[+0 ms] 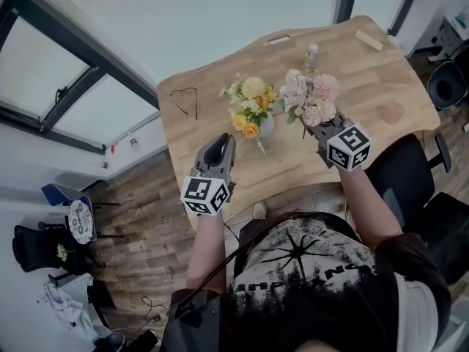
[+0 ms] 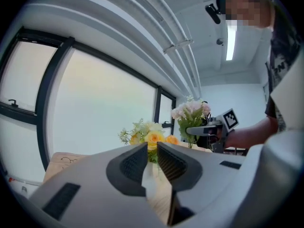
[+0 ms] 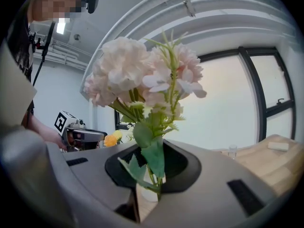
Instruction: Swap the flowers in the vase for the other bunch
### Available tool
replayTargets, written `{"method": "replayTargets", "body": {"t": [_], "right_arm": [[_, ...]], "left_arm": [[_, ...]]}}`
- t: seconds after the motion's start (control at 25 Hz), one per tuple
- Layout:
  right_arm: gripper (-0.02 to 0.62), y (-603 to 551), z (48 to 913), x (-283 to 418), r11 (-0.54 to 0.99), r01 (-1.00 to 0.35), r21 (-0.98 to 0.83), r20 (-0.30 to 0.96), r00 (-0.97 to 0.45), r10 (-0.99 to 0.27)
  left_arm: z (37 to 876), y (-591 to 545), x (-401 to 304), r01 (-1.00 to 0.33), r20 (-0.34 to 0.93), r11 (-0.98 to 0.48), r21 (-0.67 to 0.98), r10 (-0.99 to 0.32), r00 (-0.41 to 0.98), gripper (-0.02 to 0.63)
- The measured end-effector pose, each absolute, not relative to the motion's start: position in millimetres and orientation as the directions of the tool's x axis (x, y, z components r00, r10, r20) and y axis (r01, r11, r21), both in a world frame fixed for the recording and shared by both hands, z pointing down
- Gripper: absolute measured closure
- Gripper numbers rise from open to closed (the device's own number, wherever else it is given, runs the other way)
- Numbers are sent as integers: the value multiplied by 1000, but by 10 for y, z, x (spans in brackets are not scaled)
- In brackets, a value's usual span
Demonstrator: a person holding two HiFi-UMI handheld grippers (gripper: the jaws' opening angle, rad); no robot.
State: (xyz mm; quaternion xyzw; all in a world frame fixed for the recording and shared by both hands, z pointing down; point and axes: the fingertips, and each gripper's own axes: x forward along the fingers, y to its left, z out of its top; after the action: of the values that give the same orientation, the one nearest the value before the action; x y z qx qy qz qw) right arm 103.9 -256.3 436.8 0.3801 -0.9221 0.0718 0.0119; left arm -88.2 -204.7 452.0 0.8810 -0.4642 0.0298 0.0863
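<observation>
Pink flowers (image 1: 311, 97) pinched in right gripper (image 1: 317, 129); left gripper (image 1: 223, 141) pressed together near vase (image 1: 267, 126).

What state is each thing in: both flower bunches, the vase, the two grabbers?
Small pale vase: upright on the light wooden table.
Yellow flower bunch: standing in that vase.
Pink flower bunch: held upright by its stems.
Right gripper: fingers shut on the pink stems.
Left gripper: fingers almost together, empty.
</observation>
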Motion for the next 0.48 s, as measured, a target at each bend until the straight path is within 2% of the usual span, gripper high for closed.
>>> {"method": "replayTargets", "body": {"t": [0.08, 0.24, 0.32, 0.48], "right_arm": [[532, -2619, 4378, 1025, 691, -713, -121, 80, -701, -709], [532, -2698, 4415, 1014, 675, -727, -125, 90, -686, -722], [532, -2737, 4411, 1008, 669, -733, -128, 93, -680, -727], [532, -2804, 4405, 992, 660, -739, -131, 102, -673, -733]], "left_arm": [[4553, -2056, -846, -798, 118, -588, 134, -790, 602, 454], [4594, -2089, -760, -770, 98, -621, 147, -765, 636, 340], [4633, -2084, -643, -746, 114, -652, 135, -737, 666, 262], [4704, -2180, -529, -754, 134, -646, 120, -742, 657, 219]]}}
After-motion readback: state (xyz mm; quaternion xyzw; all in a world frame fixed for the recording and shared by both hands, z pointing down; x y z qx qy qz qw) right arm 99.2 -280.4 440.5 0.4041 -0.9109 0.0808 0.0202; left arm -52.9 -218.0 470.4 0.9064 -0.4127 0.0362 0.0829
